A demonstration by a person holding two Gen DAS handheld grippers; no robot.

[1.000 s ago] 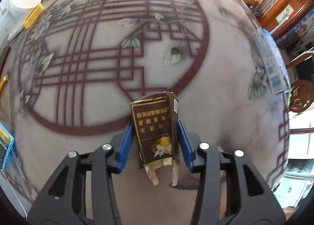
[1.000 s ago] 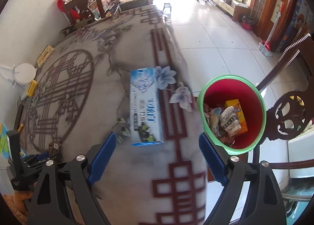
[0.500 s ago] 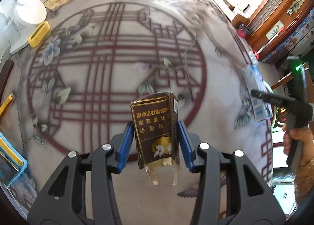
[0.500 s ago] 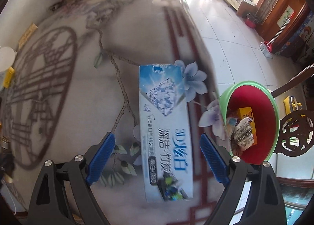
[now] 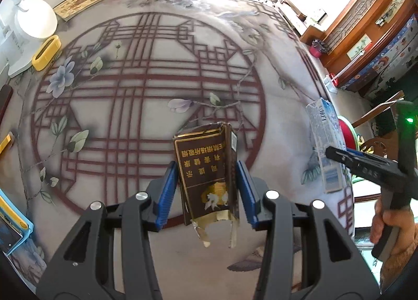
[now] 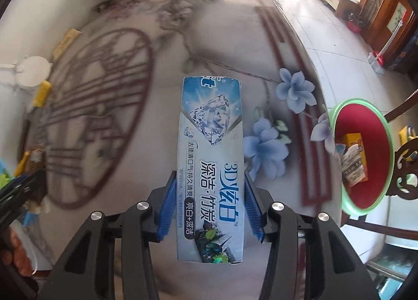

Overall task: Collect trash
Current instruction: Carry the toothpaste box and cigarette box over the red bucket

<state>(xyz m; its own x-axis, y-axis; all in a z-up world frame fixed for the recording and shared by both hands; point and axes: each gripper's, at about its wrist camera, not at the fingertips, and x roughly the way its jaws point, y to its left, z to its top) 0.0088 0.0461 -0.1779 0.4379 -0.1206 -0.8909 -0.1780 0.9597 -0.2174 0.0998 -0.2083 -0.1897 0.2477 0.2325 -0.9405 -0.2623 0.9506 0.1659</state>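
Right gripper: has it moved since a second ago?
Yes. The right gripper has come in over the blue toothpaste box, away from the red bin at the table edge, and its jaws are closing on the box's sides.

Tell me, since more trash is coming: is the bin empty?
Not empty: the bin already holds an orange box and crumpled wrappers.

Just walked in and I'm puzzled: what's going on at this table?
A person is clearing trash off a patterned table with a hand-held tool in each hand. The left tool is clamped on a torn brown cigarette pack, held up off the table. The right tool is closing on a blue toothpaste box lying near the table edge. A red bin with litter waits beside the table.
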